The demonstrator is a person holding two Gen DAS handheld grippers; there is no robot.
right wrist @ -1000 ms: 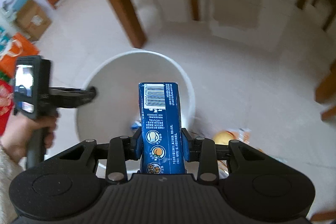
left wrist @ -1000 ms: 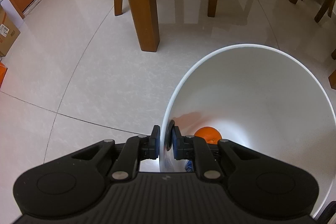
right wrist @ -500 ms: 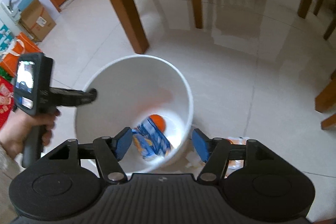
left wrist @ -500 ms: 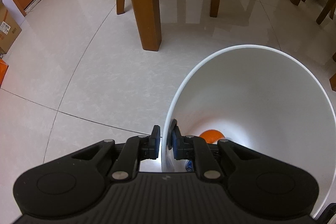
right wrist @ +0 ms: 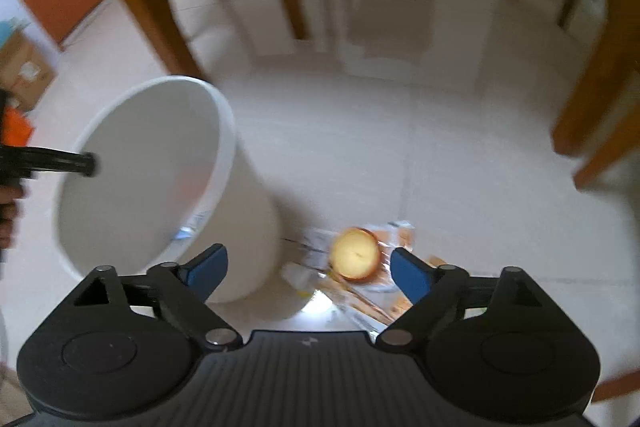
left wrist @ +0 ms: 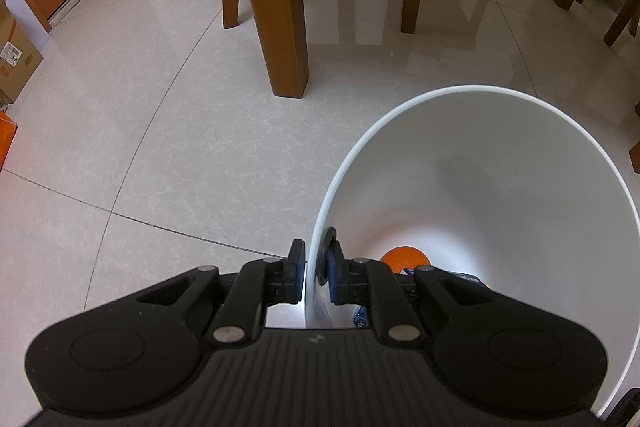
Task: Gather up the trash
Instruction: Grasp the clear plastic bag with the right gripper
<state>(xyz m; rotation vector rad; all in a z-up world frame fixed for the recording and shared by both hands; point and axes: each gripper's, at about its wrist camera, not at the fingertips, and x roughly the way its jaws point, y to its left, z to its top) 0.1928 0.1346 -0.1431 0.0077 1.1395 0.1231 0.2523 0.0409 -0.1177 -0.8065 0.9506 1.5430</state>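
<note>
L gripper (left wrist: 313, 269) clamped on bin (left wrist: 500, 195) rim, lower ctr | R gripper (right wrist: 308, 267) wide open, empty | fruit half (right wrist: 355, 254) on floor, btm ctr

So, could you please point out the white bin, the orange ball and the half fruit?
white bin (left wrist: 500, 187): left wrist view, inner wall.
orange ball (left wrist: 404, 257): left wrist view, its top.
half fruit (right wrist: 355, 254): right wrist view, cut face.

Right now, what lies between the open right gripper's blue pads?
In the right wrist view, the right gripper frames a round yellow fruit piece lying on crumpled clear wrappers on the floor, beside the white plastic bin.
</note>
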